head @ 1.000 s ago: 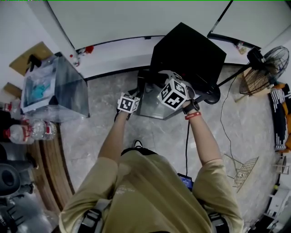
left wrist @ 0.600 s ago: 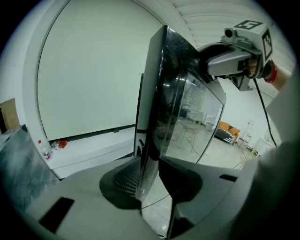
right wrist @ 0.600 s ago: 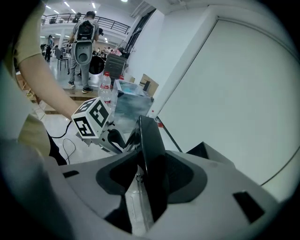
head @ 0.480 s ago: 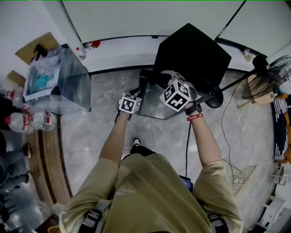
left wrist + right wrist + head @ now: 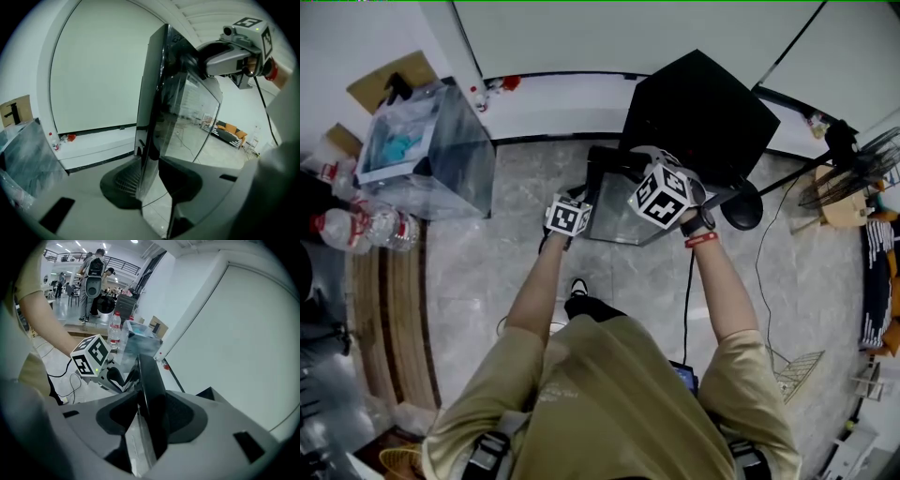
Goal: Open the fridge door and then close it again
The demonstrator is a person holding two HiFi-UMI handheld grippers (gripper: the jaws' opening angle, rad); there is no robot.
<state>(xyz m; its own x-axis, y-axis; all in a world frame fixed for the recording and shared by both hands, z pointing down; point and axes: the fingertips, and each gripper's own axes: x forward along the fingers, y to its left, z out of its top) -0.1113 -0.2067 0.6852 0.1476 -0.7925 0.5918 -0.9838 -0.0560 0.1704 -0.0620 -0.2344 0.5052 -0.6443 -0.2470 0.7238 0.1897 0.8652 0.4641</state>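
A small black fridge (image 5: 703,112) stands on the marble floor by the white wall. Its glass door (image 5: 623,220) is swung out toward me. In the head view my left gripper (image 5: 584,190) and right gripper (image 5: 630,161) both meet the door's free edge. In the left gripper view the left gripper (image 5: 151,180) has its jaws closed on either side of the door (image 5: 187,117), with the right gripper's body (image 5: 234,51) higher up on the same edge. In the right gripper view the right gripper (image 5: 149,414) clamps the dark door edge (image 5: 147,376), and the left gripper's marker cube (image 5: 91,357) shows below.
A plastic-wrapped clear box (image 5: 427,155) and water bottles (image 5: 356,230) sit at the left. A standing fan (image 5: 853,159) is at the right, its round base (image 5: 741,211) beside the fridge. A black cable (image 5: 686,291) runs across the floor. A low white ledge (image 5: 562,103) lines the wall.
The box and bottles at the left have slid up and right in the head view, and my foot has shifted. Both grippers stay clamped on the door edge.
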